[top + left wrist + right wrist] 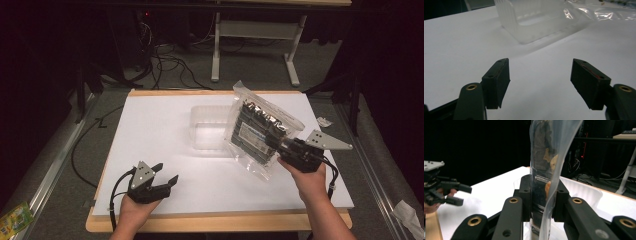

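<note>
A clear plastic bag [260, 127] packed with dark flat items is lifted off the white board, tilted, with my right gripper [281, 145] shut on its lower right edge. In the right gripper view the bag [546, 162] stands upright, pinched between the two black pads [525, 195]. A clear plastic tub [210, 127] sits on the board just left of the bag; in the left gripper view the tub [531, 22] lies ahead. My left gripper [166, 172] rests near the board's front left, open, nothing between its fingers [499, 80].
The white board [150, 130] lies on a wooden table top. A small scrap [324, 121] lies off the board's right edge, a green packet [14, 217] at far left. Cables and a white table frame [255, 45] are on the floor beyond.
</note>
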